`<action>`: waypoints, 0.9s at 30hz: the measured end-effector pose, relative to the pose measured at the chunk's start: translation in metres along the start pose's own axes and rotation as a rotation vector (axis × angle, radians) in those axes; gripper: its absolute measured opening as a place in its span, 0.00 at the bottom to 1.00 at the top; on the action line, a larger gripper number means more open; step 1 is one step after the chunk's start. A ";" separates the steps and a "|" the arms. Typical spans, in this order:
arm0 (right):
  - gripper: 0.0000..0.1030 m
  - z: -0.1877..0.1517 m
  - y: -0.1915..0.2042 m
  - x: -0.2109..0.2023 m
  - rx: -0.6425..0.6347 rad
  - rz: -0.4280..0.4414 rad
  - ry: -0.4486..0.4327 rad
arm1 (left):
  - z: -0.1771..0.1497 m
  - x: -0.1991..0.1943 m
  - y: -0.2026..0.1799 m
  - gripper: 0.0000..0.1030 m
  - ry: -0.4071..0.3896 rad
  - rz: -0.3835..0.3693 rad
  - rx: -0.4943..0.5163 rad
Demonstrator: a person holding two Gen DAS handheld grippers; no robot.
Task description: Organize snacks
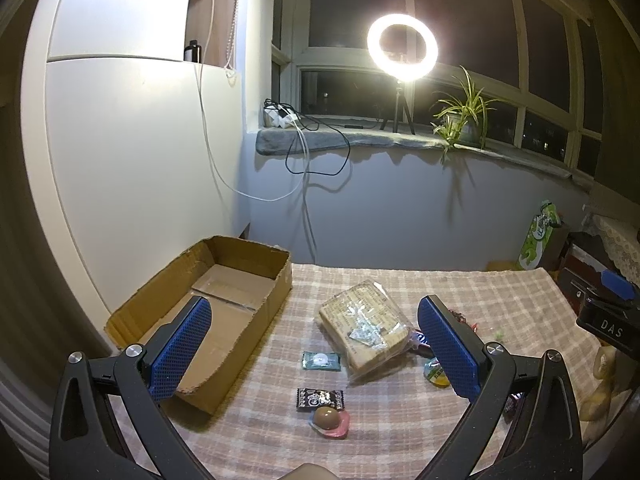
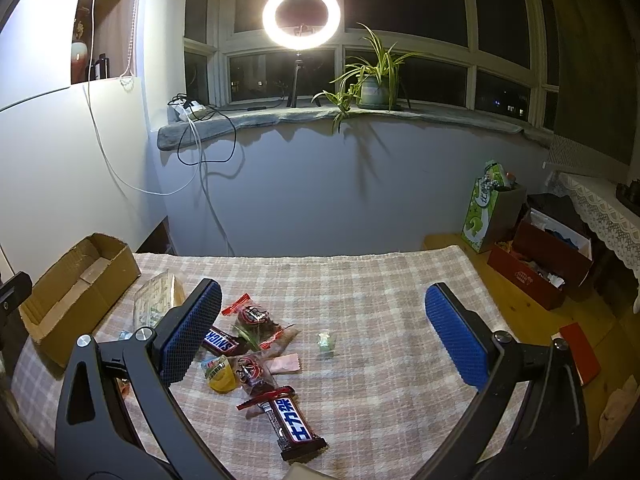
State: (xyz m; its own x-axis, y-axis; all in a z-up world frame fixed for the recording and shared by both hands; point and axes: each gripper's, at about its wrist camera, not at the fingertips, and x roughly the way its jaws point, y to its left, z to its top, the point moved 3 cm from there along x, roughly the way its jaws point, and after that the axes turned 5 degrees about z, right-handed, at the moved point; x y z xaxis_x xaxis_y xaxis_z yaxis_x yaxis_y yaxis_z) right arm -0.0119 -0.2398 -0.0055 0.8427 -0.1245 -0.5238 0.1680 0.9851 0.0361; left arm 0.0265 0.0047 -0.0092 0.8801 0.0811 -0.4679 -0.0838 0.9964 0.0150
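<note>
Pink-and-cream plaid cloth [image 2: 360,280], brown cardboard box [image 1: 240,280], blue gripper pads [image 2: 456,340].

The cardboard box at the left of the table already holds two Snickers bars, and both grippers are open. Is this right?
Not quite. The box is empty, as the left wrist view shows; the Snickers bars lie on the tablecloth in the right wrist view. Both the left gripper and the right gripper are open.

Each gripper, left gripper [image 1: 314,344] and right gripper [image 2: 324,334], has black angled arms with triangular cutouts, round silver screws at the pivots, and blue dimpled pads [image 1: 182,354] inside the fingers.
</note>
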 end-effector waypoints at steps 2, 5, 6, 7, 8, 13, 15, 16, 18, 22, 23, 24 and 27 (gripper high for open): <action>1.00 0.000 0.000 0.000 -0.001 0.001 0.002 | 0.000 0.000 0.000 0.99 0.001 0.000 0.000; 1.00 0.000 -0.001 0.000 0.000 0.000 0.000 | 0.000 0.000 -0.001 0.99 0.000 0.000 0.001; 1.00 0.000 -0.001 0.000 0.001 0.000 -0.001 | 0.000 0.000 -0.001 0.99 0.000 0.000 0.001; 1.00 0.000 -0.001 0.000 0.001 0.000 0.000 | 0.000 0.000 -0.001 0.99 0.000 0.000 0.001; 1.00 -0.001 -0.001 0.001 0.001 0.001 0.000 | 0.000 0.000 -0.001 0.99 0.001 0.000 0.000; 1.00 -0.001 0.000 0.000 -0.001 -0.001 0.000 | 0.000 -0.001 -0.001 0.99 0.001 -0.001 -0.001; 1.00 -0.001 0.000 0.000 0.000 -0.001 0.000 | 0.000 -0.001 -0.002 0.99 -0.001 -0.002 0.001; 1.00 -0.001 0.000 0.000 0.001 -0.002 0.000 | 0.000 -0.001 -0.002 0.99 -0.002 -0.004 0.001; 1.00 -0.001 0.000 0.000 0.000 -0.003 -0.001 | 0.000 -0.002 -0.002 0.99 -0.003 -0.006 0.001; 1.00 0.000 0.000 -0.003 -0.003 -0.004 -0.003 | 0.000 -0.006 -0.002 0.99 -0.007 -0.011 0.001; 1.00 0.001 0.000 -0.005 -0.003 -0.004 -0.004 | 0.000 -0.007 -0.002 0.99 -0.008 -0.012 0.000; 1.00 0.001 0.000 -0.007 -0.003 -0.004 -0.005 | 0.000 -0.008 -0.002 0.99 -0.009 -0.012 0.000; 1.00 0.001 0.001 -0.006 -0.006 -0.001 -0.007 | 0.001 -0.011 0.000 0.99 -0.015 -0.009 -0.001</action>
State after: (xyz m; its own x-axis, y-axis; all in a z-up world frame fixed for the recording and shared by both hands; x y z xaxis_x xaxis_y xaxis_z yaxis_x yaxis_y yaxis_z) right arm -0.0165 -0.2380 -0.0011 0.8462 -0.1266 -0.5176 0.1658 0.9857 0.0301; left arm 0.0172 0.0041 -0.0033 0.8879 0.0723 -0.4544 -0.0761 0.9971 0.0099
